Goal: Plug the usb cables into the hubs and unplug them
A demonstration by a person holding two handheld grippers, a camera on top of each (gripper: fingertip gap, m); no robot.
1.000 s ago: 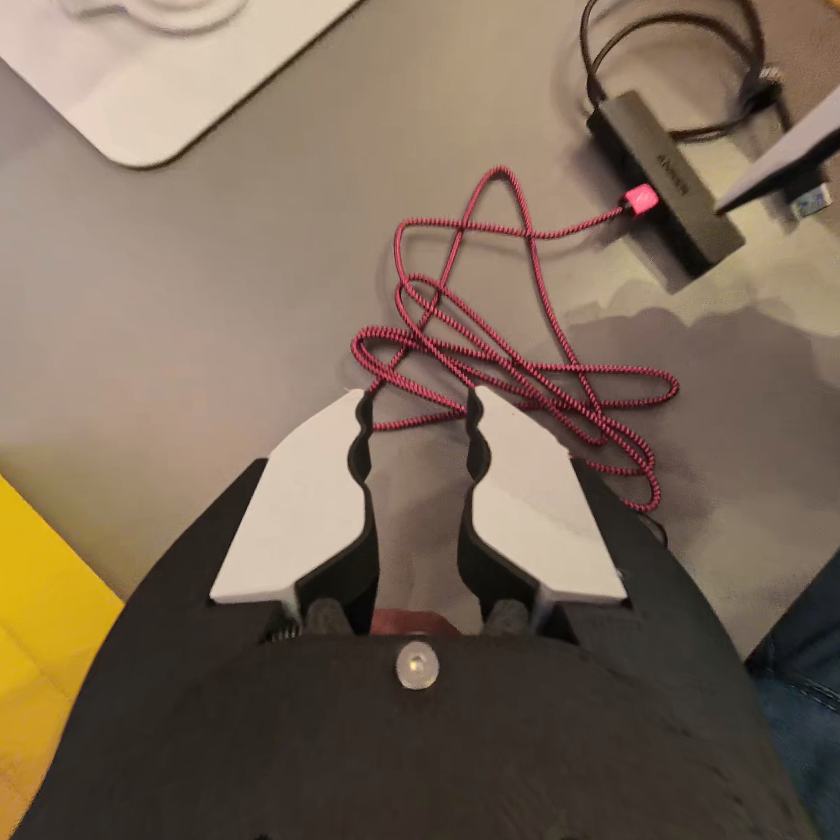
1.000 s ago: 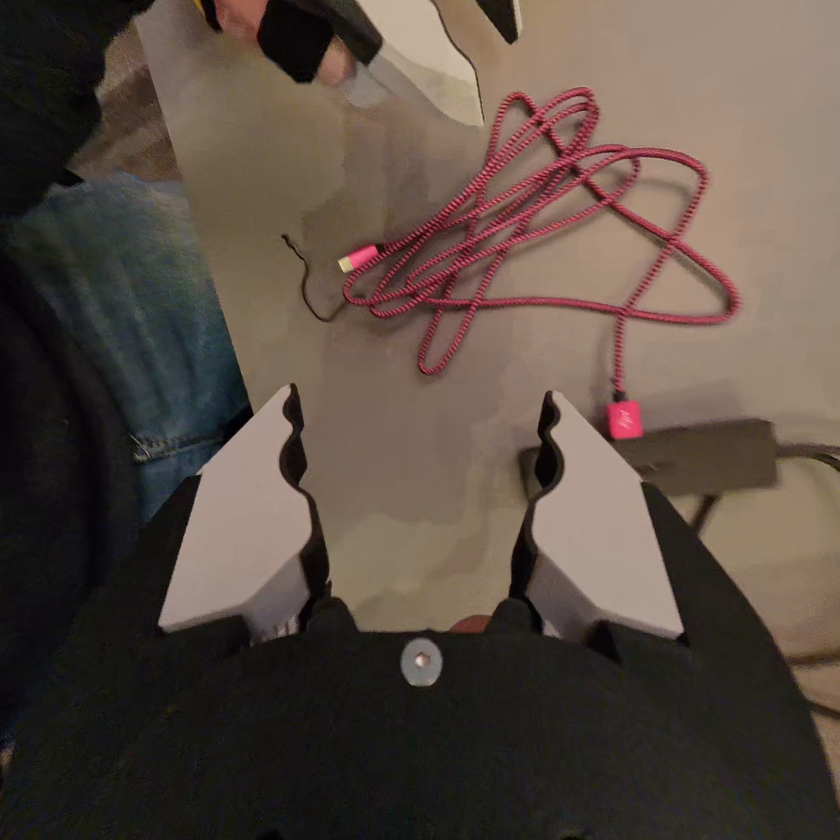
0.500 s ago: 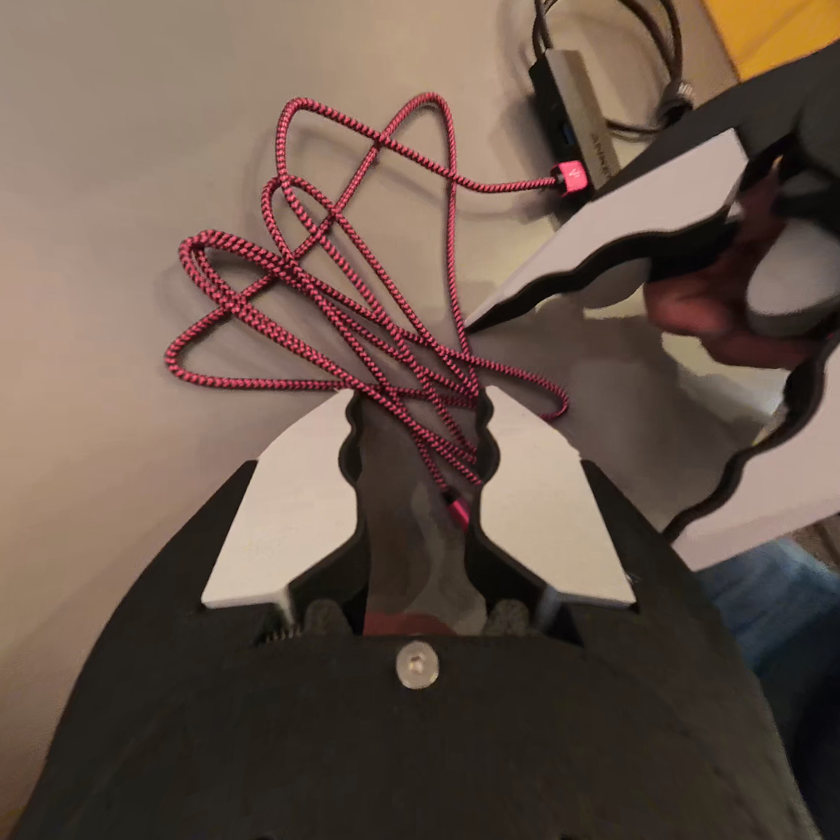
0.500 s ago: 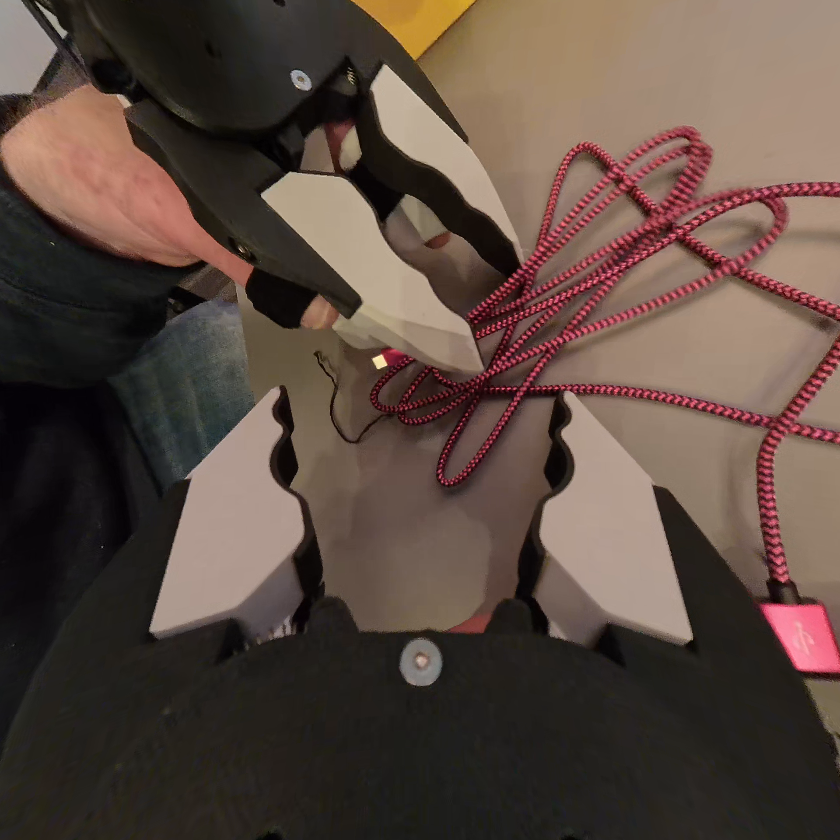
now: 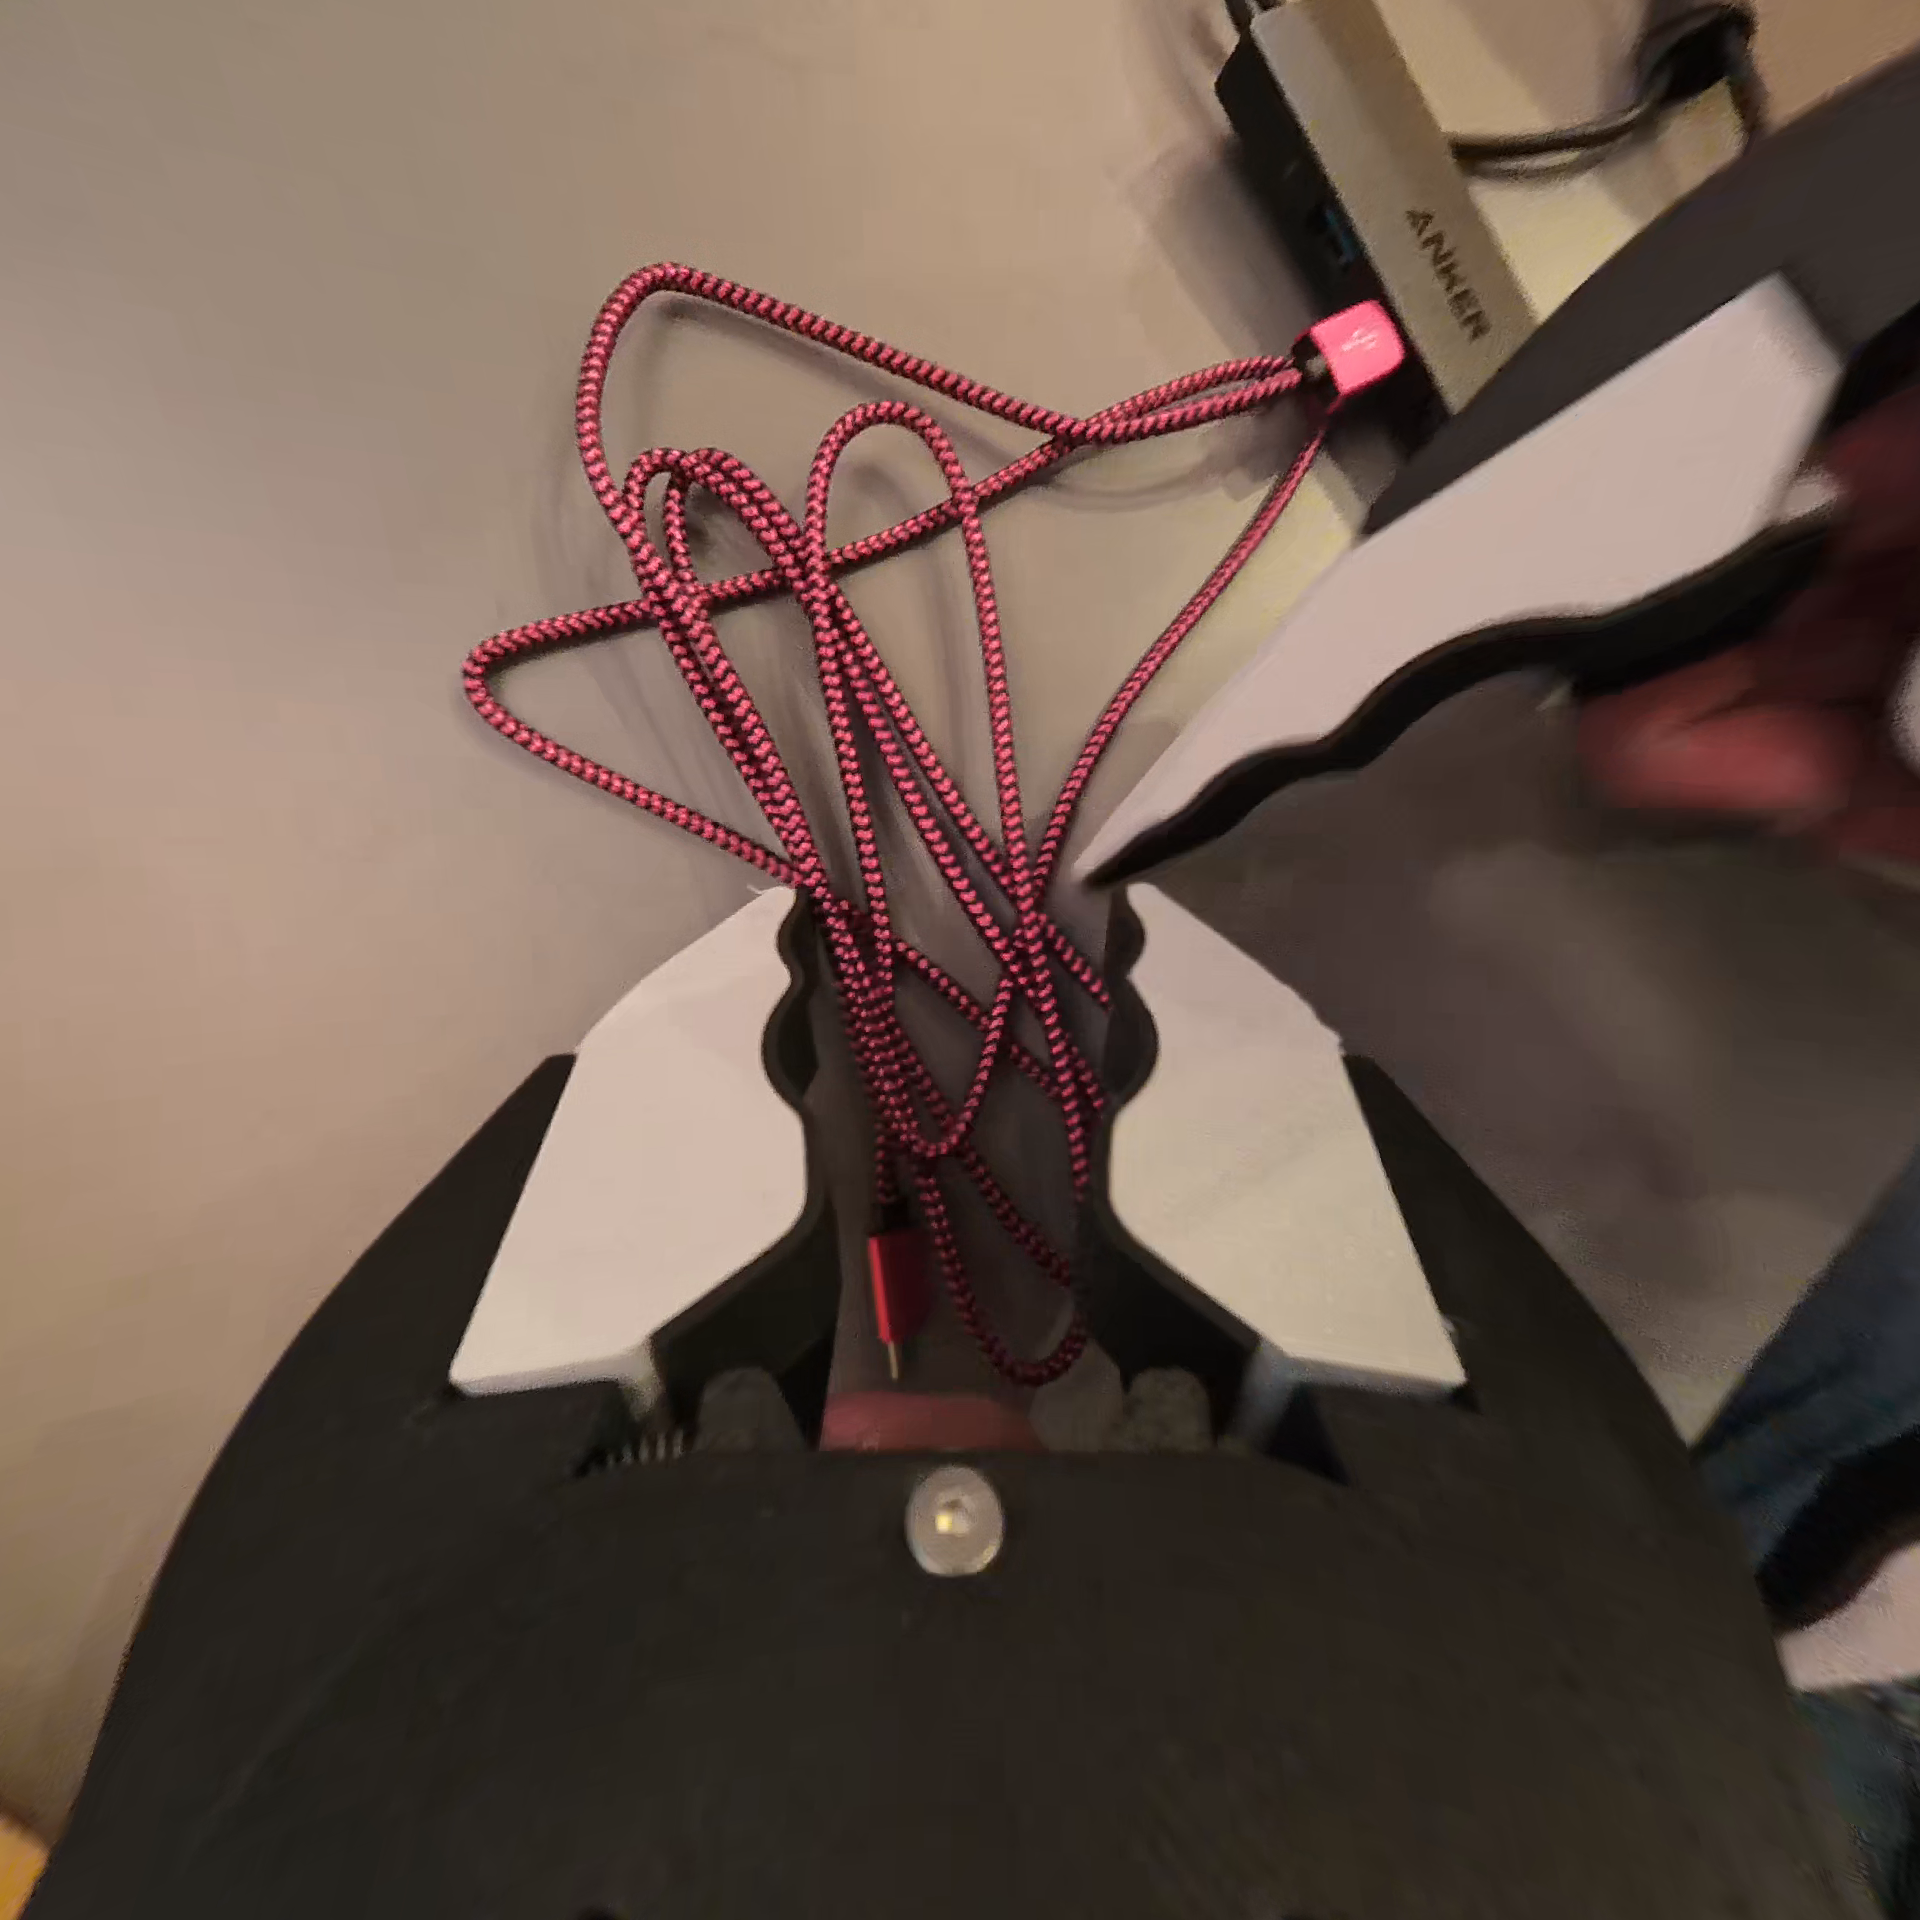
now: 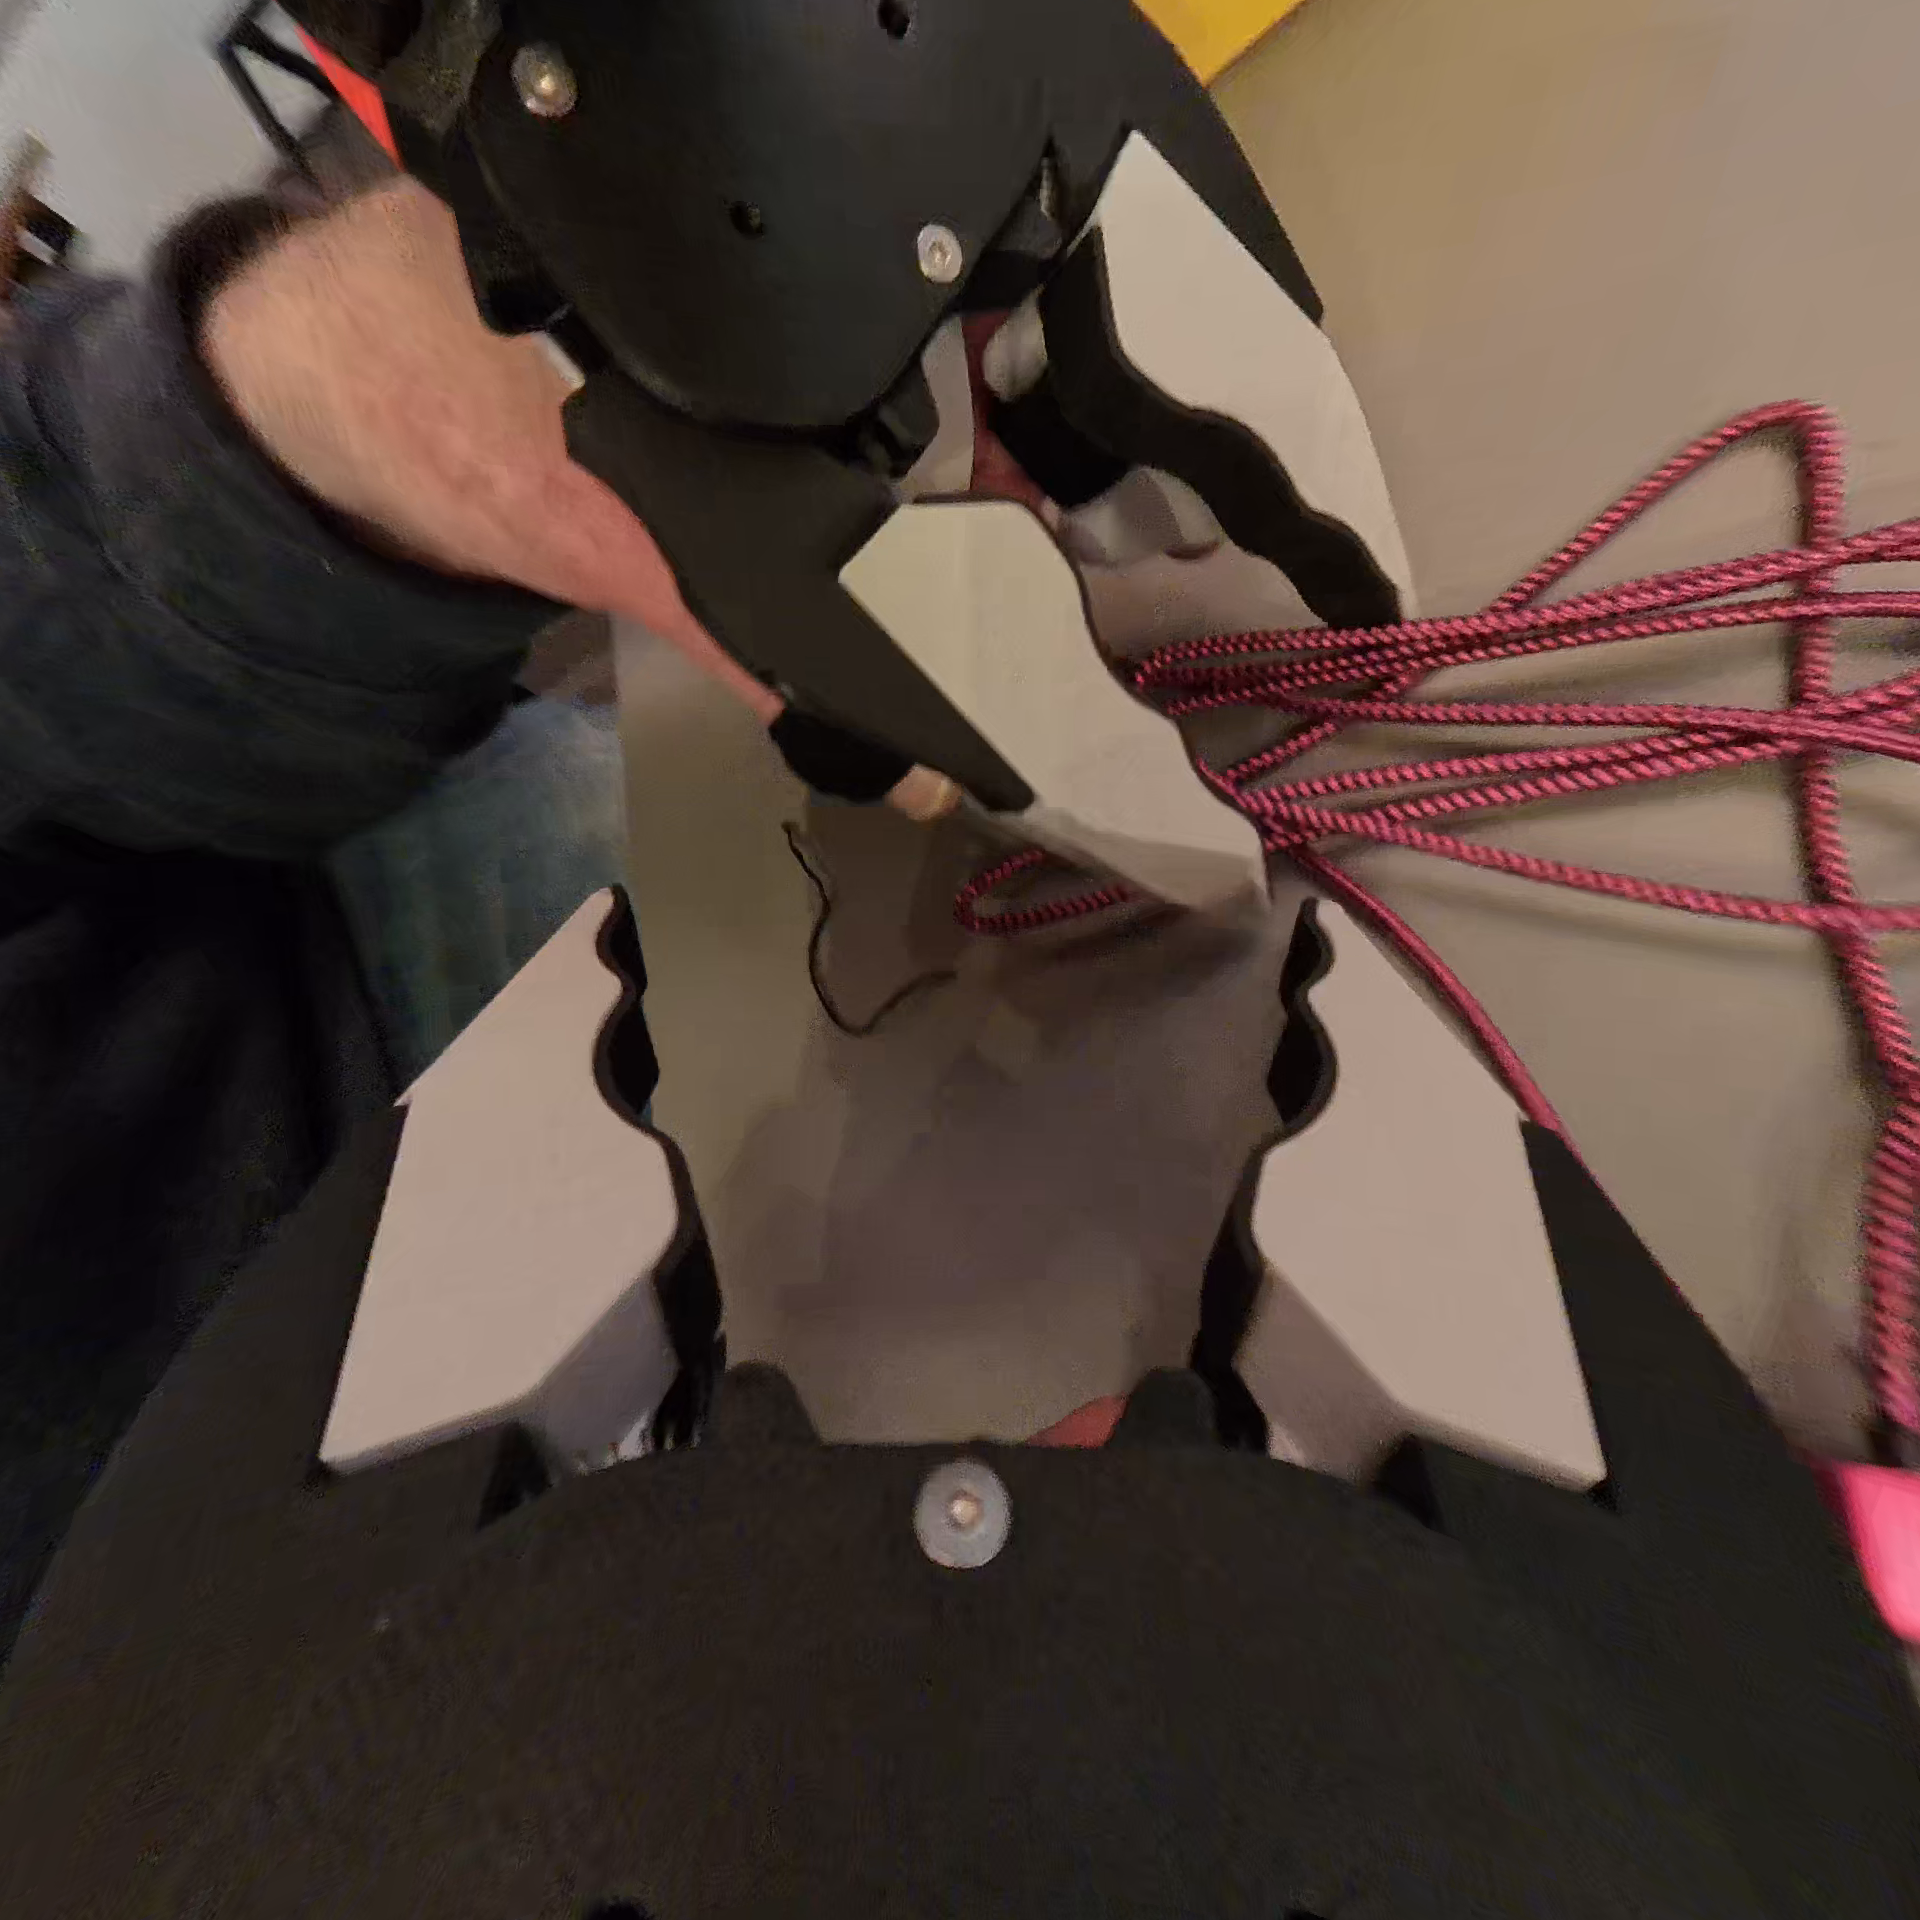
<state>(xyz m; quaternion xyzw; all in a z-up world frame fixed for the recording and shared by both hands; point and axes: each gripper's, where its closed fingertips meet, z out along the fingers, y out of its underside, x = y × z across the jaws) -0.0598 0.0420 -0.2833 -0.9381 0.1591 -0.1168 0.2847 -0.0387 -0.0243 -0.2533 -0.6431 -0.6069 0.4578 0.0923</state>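
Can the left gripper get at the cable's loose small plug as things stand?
Probably yes: the small plug already lies between the open left gripper fingers, though several cable loops lie there too.

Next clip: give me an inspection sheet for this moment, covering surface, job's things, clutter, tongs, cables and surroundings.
Surface: grey tabletop, bare where visible.
Job's things: hub; pink plug seated in it; small free connector between the left fingers.
Clutter: thin black thread.
Tongs: left tongs open, straddling cable loops; right tongs open, empty.
Cables: red braided cable tangled; dark hub lead.
Surroundings: person's forearm, jeans, yellow surface.
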